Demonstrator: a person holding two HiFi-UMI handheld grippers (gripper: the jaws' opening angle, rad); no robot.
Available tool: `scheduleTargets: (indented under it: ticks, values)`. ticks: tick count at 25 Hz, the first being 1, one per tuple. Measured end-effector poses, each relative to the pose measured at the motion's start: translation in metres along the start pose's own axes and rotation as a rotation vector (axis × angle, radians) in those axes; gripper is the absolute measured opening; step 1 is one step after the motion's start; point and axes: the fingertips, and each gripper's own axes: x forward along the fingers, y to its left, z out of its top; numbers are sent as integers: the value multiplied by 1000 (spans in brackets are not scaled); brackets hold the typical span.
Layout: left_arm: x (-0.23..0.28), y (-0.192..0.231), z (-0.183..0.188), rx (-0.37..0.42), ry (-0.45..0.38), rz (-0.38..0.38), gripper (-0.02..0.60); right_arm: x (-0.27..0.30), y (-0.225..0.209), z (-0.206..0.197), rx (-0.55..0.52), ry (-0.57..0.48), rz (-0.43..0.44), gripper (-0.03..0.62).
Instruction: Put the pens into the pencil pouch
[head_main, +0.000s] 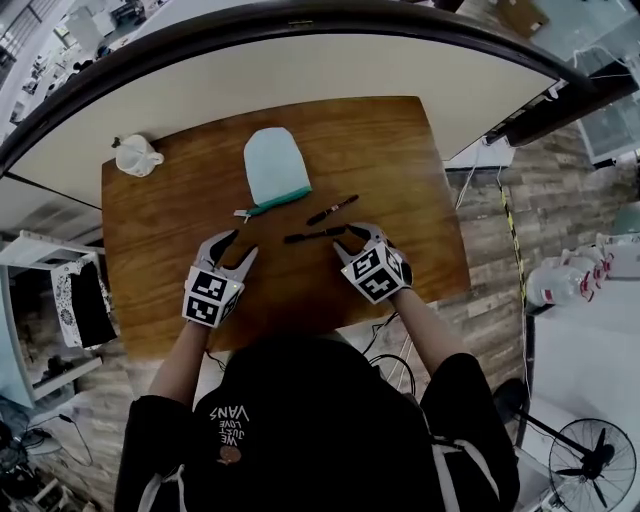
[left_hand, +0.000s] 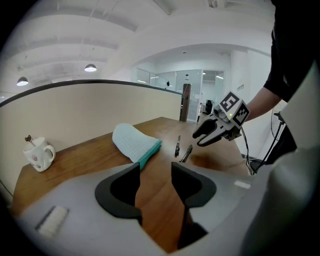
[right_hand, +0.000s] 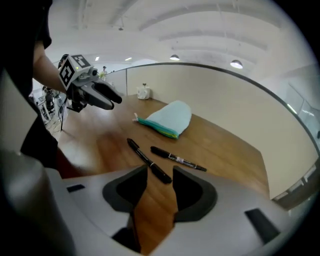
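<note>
Both sets of jaws stand apart. Empty, the left gripper (head_main: 240, 245) hangs over the table (head_main: 150, 250), the pencil pouch (head_main: 275, 165) beyond it. Right of the pouch lie the farther pen (head_main: 332, 209) and the nearer pen (head_main: 313, 235), whose end lies ungripped between the right gripper's (head_main: 350, 240) jaw tips.

A brown wooden desk (head_main: 400, 150) stands against a curved cream partition (head_main: 300, 70) with a dark rim. At the desk's far left corner sits a white mug (head_main: 135, 156). Something thin stands in it, perhaps a small spoon or stirrer, but it is too small to tell. The floor (head_main: 570, 210) beside the desk is grey-brown planks. Off the desk's right side is a cluster of white containers (head_main: 565, 282), and nearer the person a fan (head_main: 592, 465). Round lamps (left_hand: 90, 67) glow on the white ceiling.
</note>
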Motion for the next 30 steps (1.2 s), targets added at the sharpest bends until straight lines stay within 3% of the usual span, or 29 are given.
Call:
scheduleTargets:
  ticks: [9, 14, 16, 21, 27, 30]
  values:
    - [27, 9, 5, 66, 54, -12, 183, 29, 14, -1, -205, 13, 262, 149]
    - [43, 13, 16, 114, 67, -34, 186, 36, 21, -8, -230, 50, 325, 147]
    - [51, 17, 16, 127, 82, -41, 186, 36, 26, -9, -242, 45, 337, 95]
    - [74, 22, 11, 199, 138, -62, 186, 34, 26, -10, -163, 9, 284, 75]
    - [101, 22, 9, 403, 189, -75, 186, 27, 29, -13, -47, 5, 152, 72]
    - [113, 24, 8, 464, 194, -81, 186, 19, 33, -15, 58, -11, 86, 71]
